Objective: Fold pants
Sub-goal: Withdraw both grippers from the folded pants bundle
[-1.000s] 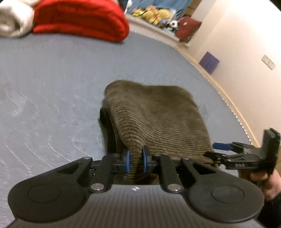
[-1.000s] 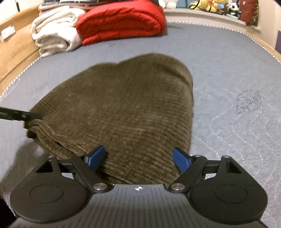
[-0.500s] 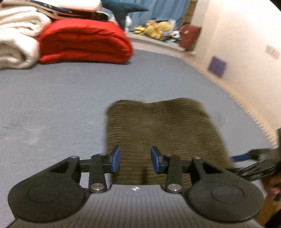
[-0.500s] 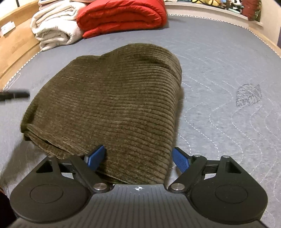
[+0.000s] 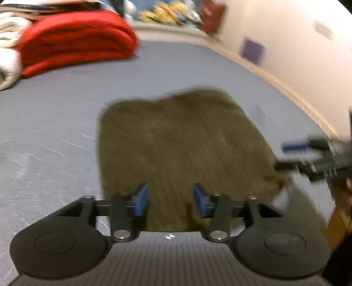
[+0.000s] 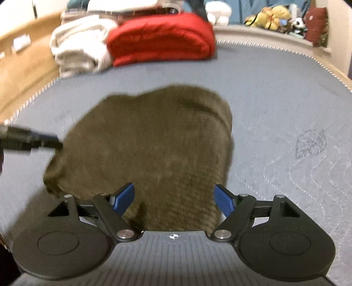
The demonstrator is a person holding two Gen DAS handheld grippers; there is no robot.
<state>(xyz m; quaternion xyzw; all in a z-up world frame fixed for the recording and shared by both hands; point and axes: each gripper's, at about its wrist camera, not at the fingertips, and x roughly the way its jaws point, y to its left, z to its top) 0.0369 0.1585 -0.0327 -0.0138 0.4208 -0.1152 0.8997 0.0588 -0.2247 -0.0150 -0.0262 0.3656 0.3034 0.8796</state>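
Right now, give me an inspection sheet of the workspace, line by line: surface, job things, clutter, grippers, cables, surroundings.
Surface: grey quilted mattress, with a stitched leaf motif.
Job's things: brown corduroy pants lying folded in a compact bundle on the mattress.
Clutter: folded red blanket and a white blanket beside it at the far end.
Grippers: left gripper open, empty, above the pants' near edge; right gripper open, empty, pants below it.
Cables: nothing seen.
Surroundings: plush toys on a far ledge, wooden bed frame, cream wall; the frames are blurred.
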